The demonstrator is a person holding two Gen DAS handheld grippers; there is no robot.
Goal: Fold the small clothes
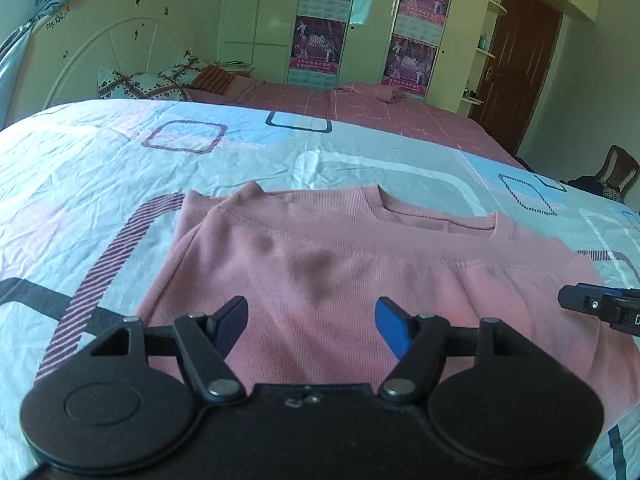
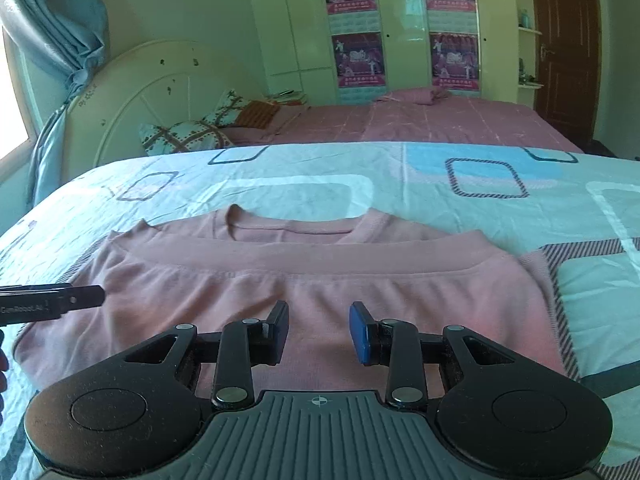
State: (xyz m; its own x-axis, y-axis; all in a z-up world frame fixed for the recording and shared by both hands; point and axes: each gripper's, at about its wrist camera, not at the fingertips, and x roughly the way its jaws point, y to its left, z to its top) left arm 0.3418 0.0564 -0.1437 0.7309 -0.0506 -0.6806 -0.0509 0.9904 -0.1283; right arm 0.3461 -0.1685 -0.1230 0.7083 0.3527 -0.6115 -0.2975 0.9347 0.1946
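Note:
A pink knit top lies folded on the patterned bedsheet, its hem band drawn up close under the neckline. My left gripper hovers over the near left part of the top, open wide, nothing between its fingers. My right gripper is over the near middle of the top, open with a narrower gap and no cloth pinched. Each gripper's tip shows in the other's view: the right gripper at the right edge, the left gripper at the left edge.
The light blue sheet with square patterns spreads all around the top. Beyond it lie a pink bedcover, pillows and a white round headboard. A wardrobe with posters, a brown door and a chair stand further off.

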